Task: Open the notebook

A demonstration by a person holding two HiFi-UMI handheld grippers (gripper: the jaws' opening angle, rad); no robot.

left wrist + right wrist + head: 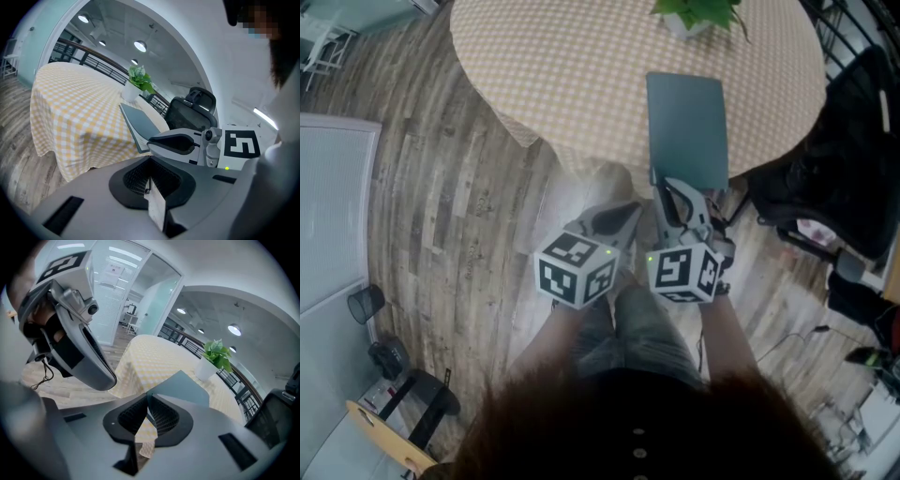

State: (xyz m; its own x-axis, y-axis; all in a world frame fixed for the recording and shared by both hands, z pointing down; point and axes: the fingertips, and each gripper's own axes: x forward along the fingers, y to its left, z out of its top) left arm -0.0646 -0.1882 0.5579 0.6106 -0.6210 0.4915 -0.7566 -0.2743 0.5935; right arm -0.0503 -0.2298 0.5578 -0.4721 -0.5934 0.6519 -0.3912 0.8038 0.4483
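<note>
A closed grey-teal notebook point(686, 127) lies on the round table point(562, 66), which has a yellow checked cloth, and its near end reaches the table's edge. My right gripper point(666, 186) has its jaws drawn to a narrow slit at the notebook's near left corner. In the right gripper view that corner point(180, 385) sits right at the tips of the right gripper point(147, 397), which appear to pinch it. My left gripper point(630, 208) hangs just left of it, below the table edge, shut and holding nothing. In the left gripper view the notebook point(140, 124) shows beyond one of the right gripper's fingers point(171, 143).
A potted plant point(698, 14) stands on the table behind the notebook. A black office chair point(834, 169) is close on the right, with cables on the wooden floor beside it. A small bin point(366, 302) and a white panel are at the left.
</note>
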